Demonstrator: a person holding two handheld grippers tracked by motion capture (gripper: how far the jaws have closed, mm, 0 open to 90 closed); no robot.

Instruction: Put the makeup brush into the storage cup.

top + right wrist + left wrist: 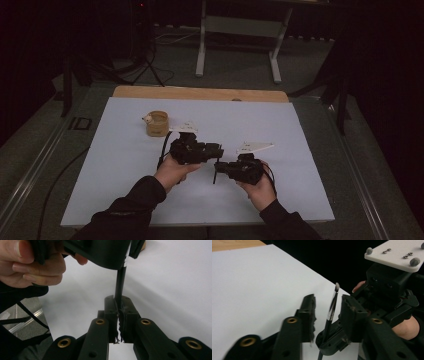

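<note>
Dark room, white table; cup far left; right gripper clamped on brush; left gripper jaws apart around it

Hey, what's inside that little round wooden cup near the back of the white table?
The round wooden cup shows a pale inside and something small and whitish at its rim; the contents are too dim to identify, and its wall hides the bottom.

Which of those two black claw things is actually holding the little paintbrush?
The right gripper: its jaws are shut on the brush handle. The left gripper has its jaws open around the brush, not touching it.
</note>
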